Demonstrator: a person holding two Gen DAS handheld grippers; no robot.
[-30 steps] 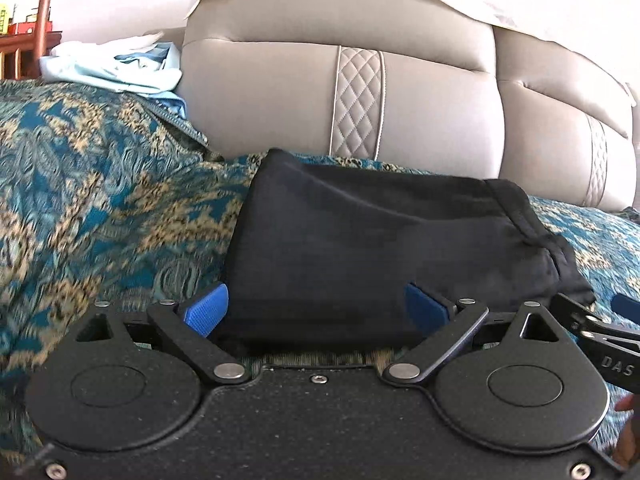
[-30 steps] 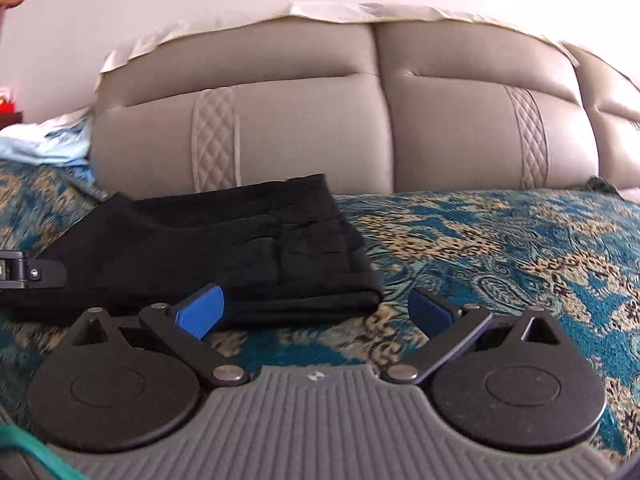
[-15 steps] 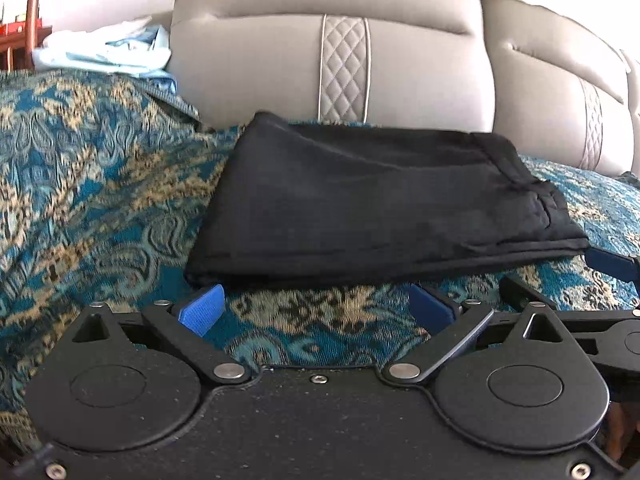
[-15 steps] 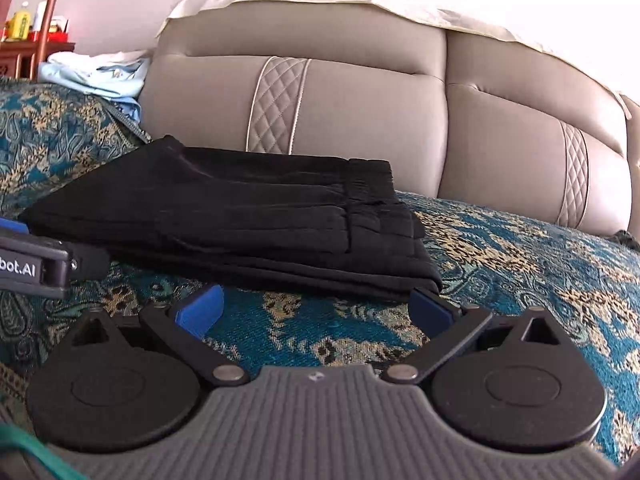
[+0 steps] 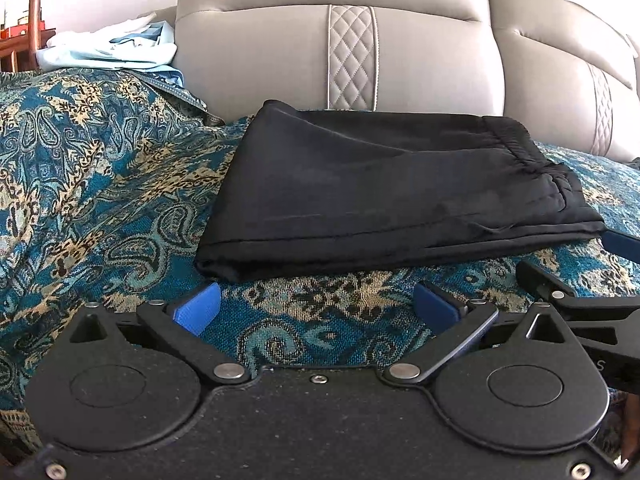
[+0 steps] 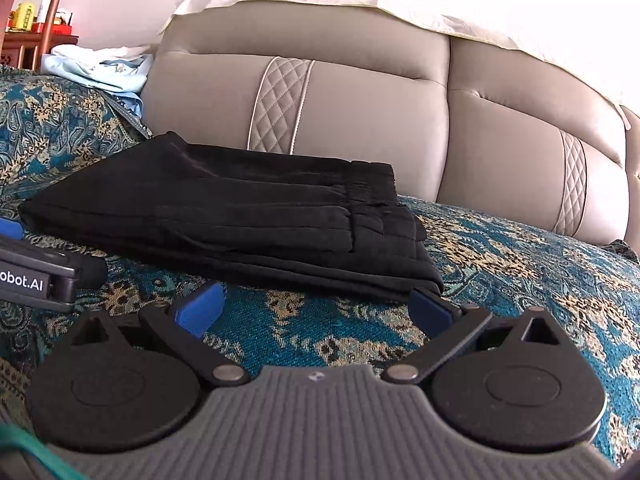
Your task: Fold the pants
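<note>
Black pants [image 5: 400, 192] lie folded into a flat rectangle on the patterned teal bedspread [image 5: 100, 200], with the elastic waistband to the right. My left gripper [image 5: 316, 304] sits just short of their near edge. Its jaws are opening, with only bedspread between the blue pads [image 5: 198, 308]. In the right wrist view the pants [image 6: 240, 216] lie ahead and to the left. My right gripper [image 6: 316, 308] is open over the bedspread, its right pad close to the pants' near right corner. Each gripper shows at the edge of the other's view.
A padded grey headboard [image 5: 352, 56] rises right behind the pants. Light blue and white clothes [image 5: 112, 52] are piled at the back left. A wooden bedside stand [image 6: 28, 40] with small bottles is at the far left. A pale cloth [image 6: 400, 8] drapes over the headboard top.
The left gripper has backed off the pants' near edge, which lay between its jaws a second ago and now lies free. The right gripper shifted and rolled, bringing the pants more centred.
</note>
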